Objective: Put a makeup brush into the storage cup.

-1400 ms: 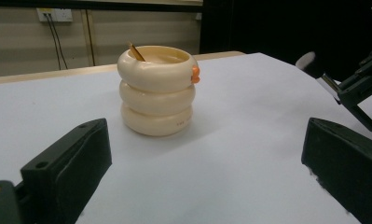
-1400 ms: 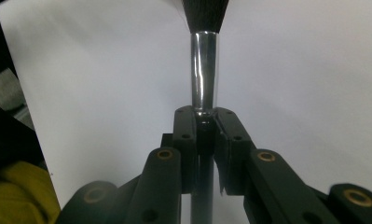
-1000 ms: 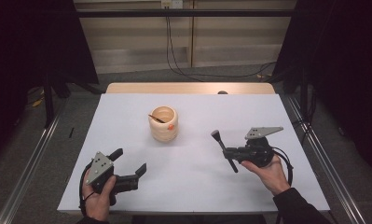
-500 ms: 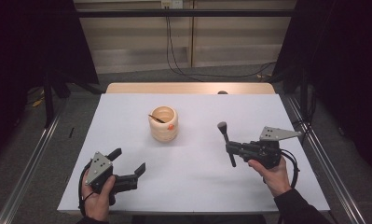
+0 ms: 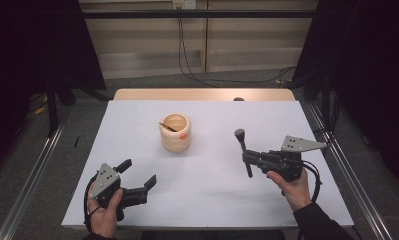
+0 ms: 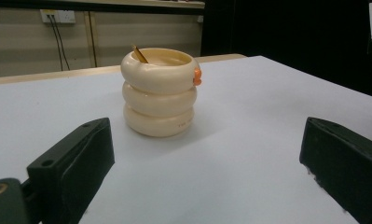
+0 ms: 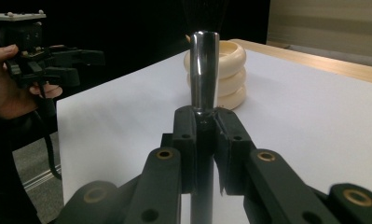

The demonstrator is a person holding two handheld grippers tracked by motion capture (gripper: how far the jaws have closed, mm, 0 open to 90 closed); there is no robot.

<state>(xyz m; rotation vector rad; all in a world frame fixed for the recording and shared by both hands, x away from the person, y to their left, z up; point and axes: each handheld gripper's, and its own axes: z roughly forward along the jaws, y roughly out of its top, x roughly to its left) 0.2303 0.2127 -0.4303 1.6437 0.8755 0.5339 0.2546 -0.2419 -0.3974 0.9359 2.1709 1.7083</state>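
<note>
A: Right, here's the bench (image 5: 137, 130), a white sheet over a wooden top, and the cream ringed pot (image 5: 175, 132) sits a little left of its middle, well clear of every edge.

B: Plenty of bare surface around that pot. In front of it, toward the person, nothing but white.

A: Right of the pot, the right gripper (image 5: 248, 159) has its fingers clamped tight on a makeup brush (image 5: 243, 147), and the right gripper view shows the chrome handle (image 7: 203, 70) pinched between them, dark bristles at the top.

B: And the left gripper (image 5: 137, 172)?

A: Near the front edge, left of the pot and nearer the person, fingers spread wide with nothing between them. In the left gripper view the pot (image 6: 159, 91) stands off beyond them, a thin stick leaning inside.

B: Any change over the last second?

A: The brush has swung farther right of the pot, and its head sits farther from the person than before. The left hand hasn't budged, and the pot stays put.
</note>
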